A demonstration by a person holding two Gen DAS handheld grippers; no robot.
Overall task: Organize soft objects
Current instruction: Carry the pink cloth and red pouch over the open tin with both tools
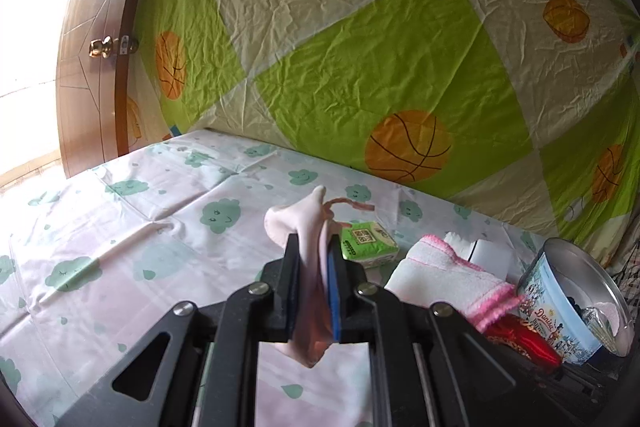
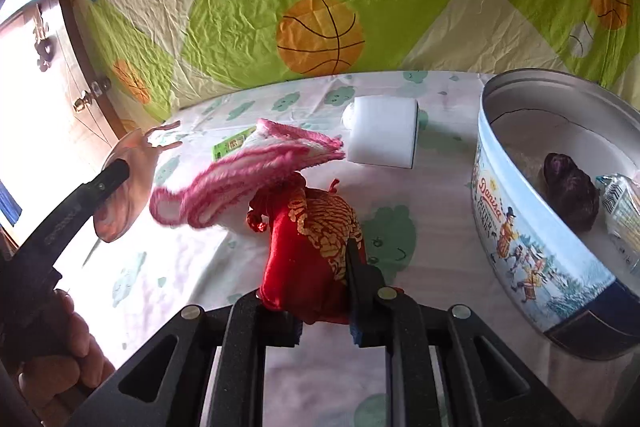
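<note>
Holding a pink sock [image 1: 308, 247] tight, the left gripper [image 1: 314, 259] waits at lower middle while the right gripper [image 2: 320, 287] squeezes the red pouch [image 2: 308, 251], which I think goes next into the tin [image 2: 532, 259] at the right.

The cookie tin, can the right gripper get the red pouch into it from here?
Probably yes: the right gripper is shut on the red pouch, and the cookie tin stands open-topped just beside it, nothing between.

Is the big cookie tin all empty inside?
No, the cookie tin already holds a dark purple bundle and a crinkly clear packet, seen in the right wrist view.
</note>
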